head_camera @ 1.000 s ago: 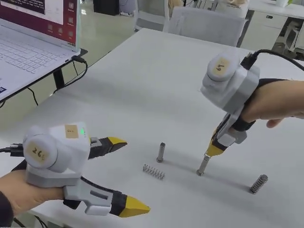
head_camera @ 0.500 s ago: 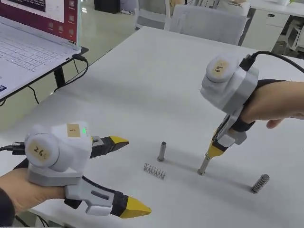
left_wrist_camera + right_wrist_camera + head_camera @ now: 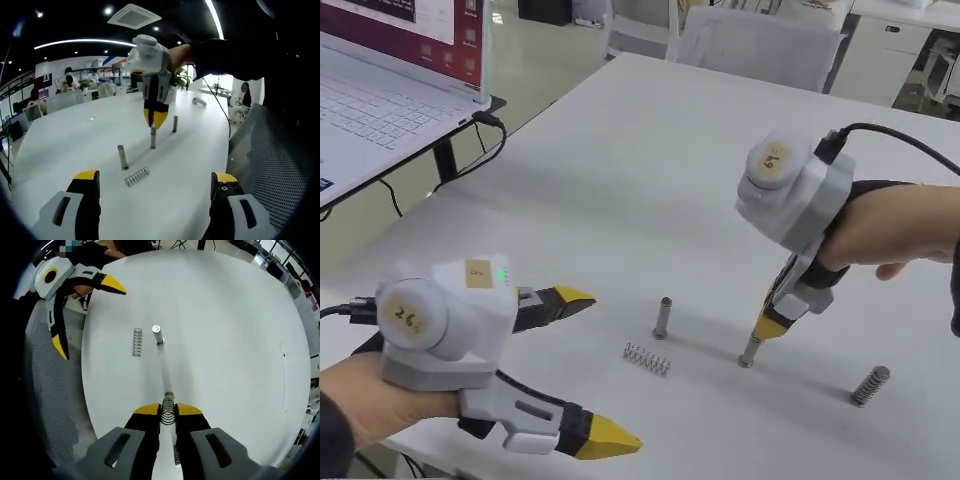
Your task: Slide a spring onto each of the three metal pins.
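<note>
My right gripper (image 3: pixel 770 326) is shut on a spring (image 3: pixel 168 413), held upright right over the top of the middle pin (image 3: pixel 750 351); the same gripper (image 3: pixel 155 118) and pin (image 3: pixel 153 138) face me in the left gripper view. A bare pin (image 3: pixel 663 318) (image 3: pixel 158 334) stands to the left of it. Beside that pin a loose spring (image 3: pixel 645 359) (image 3: pixel 136 176) (image 3: pixel 136 342) lies flat on the table. At the right, a third pin (image 3: pixel 870 385) (image 3: pixel 175 123) carries a spring. My left gripper (image 3: pixel 592 367) (image 3: pixel 156 177) hovers open near the table's front left, holding nothing.
The white table (image 3: pixel 650 160) stretches away behind the pins. An open laptop (image 3: pixel 380 90) sits on a stand off the table's left edge, with a cable (image 3: pixel 488 126) plugged into it. A grey chair (image 3: pixel 750 50) stands at the far end.
My right gripper has come down a little with the spring, so less of the middle pin shows below it. The left gripper has stayed open in place.
</note>
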A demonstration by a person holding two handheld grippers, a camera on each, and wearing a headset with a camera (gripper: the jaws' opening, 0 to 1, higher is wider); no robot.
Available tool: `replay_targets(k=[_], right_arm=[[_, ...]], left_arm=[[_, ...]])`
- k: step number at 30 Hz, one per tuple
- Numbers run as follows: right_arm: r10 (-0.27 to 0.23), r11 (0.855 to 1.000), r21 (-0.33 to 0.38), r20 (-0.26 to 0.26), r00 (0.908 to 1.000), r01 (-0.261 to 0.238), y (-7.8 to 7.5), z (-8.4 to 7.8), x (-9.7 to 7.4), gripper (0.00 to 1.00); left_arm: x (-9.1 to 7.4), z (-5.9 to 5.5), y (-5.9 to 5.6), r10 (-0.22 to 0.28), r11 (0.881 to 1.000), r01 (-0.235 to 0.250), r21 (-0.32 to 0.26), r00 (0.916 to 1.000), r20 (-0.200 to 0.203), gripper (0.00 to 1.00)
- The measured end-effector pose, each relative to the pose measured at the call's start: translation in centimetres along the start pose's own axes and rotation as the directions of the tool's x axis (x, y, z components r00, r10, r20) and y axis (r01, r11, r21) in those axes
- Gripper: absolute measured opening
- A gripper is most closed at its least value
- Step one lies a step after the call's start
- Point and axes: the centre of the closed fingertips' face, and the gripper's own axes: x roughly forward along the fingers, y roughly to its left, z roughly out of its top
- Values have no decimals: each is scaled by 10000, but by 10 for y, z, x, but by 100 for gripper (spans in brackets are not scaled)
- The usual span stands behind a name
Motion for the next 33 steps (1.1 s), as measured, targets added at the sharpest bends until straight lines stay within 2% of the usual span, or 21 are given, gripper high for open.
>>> replay_targets(k=[18,33], right_arm=[[34,9998,173,-379,9993,-27,3,-6,29,9],[71,9998,198,-313,9995,-65,7,-8,36,10]], left_arm=[[-2,1,-2,3,10000,-3,-52,10000,-7,88],[-3,0,0,10,10000,-10,-57,10000,-25,88]])
